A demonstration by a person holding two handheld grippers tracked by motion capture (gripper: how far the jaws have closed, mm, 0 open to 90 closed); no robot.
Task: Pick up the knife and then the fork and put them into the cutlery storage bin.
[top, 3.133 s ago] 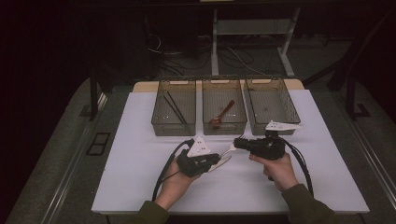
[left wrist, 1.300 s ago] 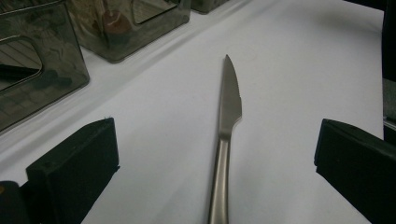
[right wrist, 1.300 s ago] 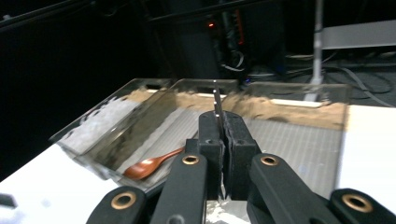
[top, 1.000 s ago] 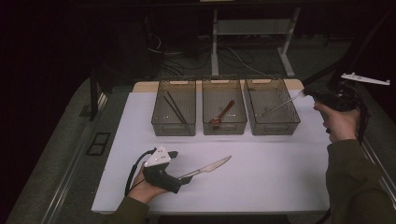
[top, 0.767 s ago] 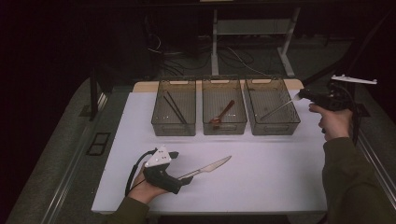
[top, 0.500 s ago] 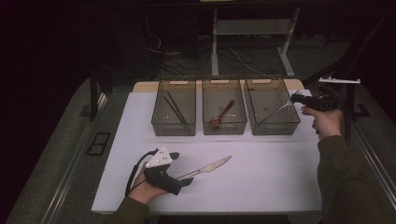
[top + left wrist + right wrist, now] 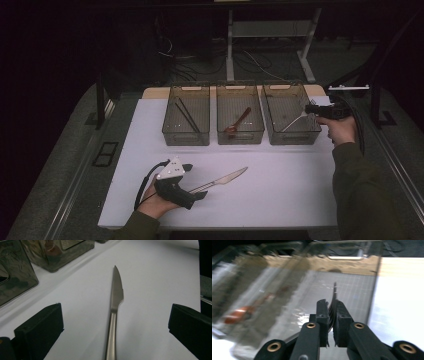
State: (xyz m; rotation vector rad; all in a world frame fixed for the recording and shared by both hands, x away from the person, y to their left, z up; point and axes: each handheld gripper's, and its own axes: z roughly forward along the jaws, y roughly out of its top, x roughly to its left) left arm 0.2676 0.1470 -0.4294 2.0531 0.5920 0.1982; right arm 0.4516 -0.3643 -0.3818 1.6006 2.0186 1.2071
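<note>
Right gripper (image 7: pixel 311 108) at the far right bin (image 7: pixel 291 120), jaws narrow with a thin utensil (image 7: pixel 334 298) between them, just opening a little, utensil slanting down into the bin. Left gripper (image 7: pixel 200 192) resting on the near tabletop (image 7: pixel 280 185), jaws wide apart, either side of a knife (image 7: pixel 113 315) lying flat.

silver knife (image 7: pixel 223 180), reddish-brown spoon (image 7: pixel 238 122), smoky clear bins (image 7: pixel 186 135), white table (image 7: pixel 280 190).

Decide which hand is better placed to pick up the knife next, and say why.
Left. Its tool rests open on the table with the knife between its jaws; the right tool is busy over the far-right bin.
</note>
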